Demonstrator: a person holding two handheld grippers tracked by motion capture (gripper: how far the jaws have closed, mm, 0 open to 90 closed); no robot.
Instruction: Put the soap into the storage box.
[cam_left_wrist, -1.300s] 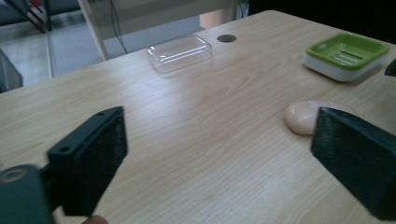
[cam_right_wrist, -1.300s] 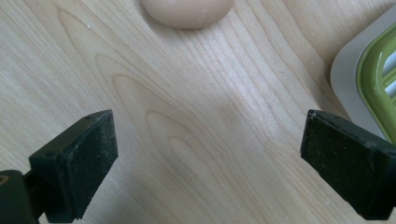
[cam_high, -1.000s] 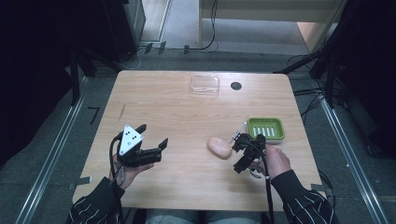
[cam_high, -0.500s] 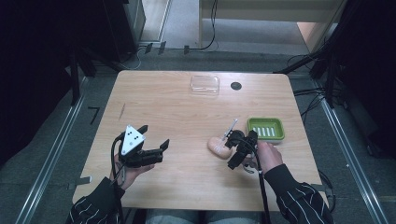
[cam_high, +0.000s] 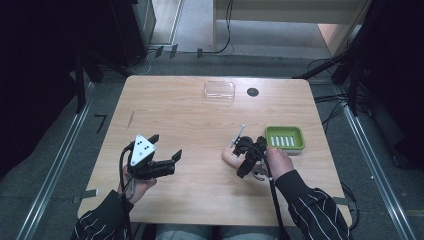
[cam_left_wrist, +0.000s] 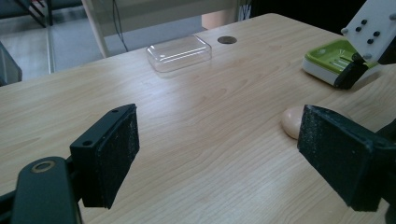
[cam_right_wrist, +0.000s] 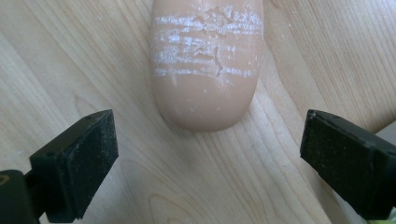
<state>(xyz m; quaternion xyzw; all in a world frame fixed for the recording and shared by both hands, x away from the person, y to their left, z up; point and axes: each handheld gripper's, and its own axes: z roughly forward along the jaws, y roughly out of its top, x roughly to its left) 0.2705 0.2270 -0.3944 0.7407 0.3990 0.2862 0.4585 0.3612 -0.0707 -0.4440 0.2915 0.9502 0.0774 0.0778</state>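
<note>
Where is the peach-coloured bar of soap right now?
In the high view, the peach-coloured oval soap bar lies on the wooden table, right of centre, just left of the green soap dish, under the right gripper.

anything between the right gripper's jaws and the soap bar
Nothing but bare wood. In the right gripper view the open right gripper sits just short of the soap bar, with the table showing in the gap.

On the wooden table (cam_high: 200, 120), the right gripper (cam_high: 247, 152) hangs over a peach soap bar (cam_high: 231, 157), just beside a green soap dish (cam_high: 284, 138). The left gripper (cam_high: 162, 160) hovers well apart, jaws spread. A clear lid (cam_high: 219, 91) lies near the far edge.
</note>
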